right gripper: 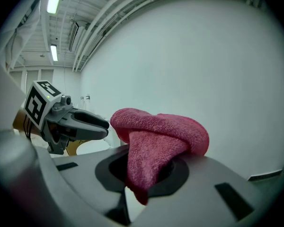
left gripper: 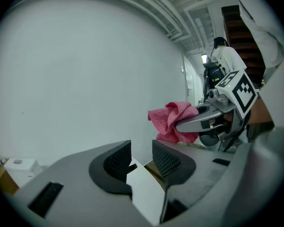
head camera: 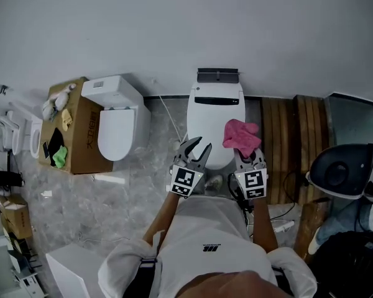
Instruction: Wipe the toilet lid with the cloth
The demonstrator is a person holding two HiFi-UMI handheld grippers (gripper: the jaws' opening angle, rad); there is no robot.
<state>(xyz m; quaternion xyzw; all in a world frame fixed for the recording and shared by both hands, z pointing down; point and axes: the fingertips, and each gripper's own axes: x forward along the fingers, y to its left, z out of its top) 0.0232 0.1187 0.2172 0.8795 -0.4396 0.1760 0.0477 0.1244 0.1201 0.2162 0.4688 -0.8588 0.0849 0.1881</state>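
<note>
Right tongs (right gripper: 142, 167) are clamped on the pink cloth (right gripper: 156, 136). It is bunched between the jaws, one fold hanging down and the rest piled over the top. In the head view the cloth sits just right of centre frame, over the right front part of the white toilet lid (head camera: 216, 113). Whether it touches the lid, I can't tell.

Left tongs (left gripper: 142, 160) have their jaws apart and nothing gripped. They sit just beside the other pair, at the lid's left front edge. The two marker cubes are side by side in the lower middle of the frame.

A second toilet (head camera: 117, 126) stands at mid-left, with a cardboard box (head camera: 81, 135) just beside it. Wooden planks (head camera: 295, 148) lie at the right. Both gripper views look towards a plain pale wall (right gripper: 217, 70).
</note>
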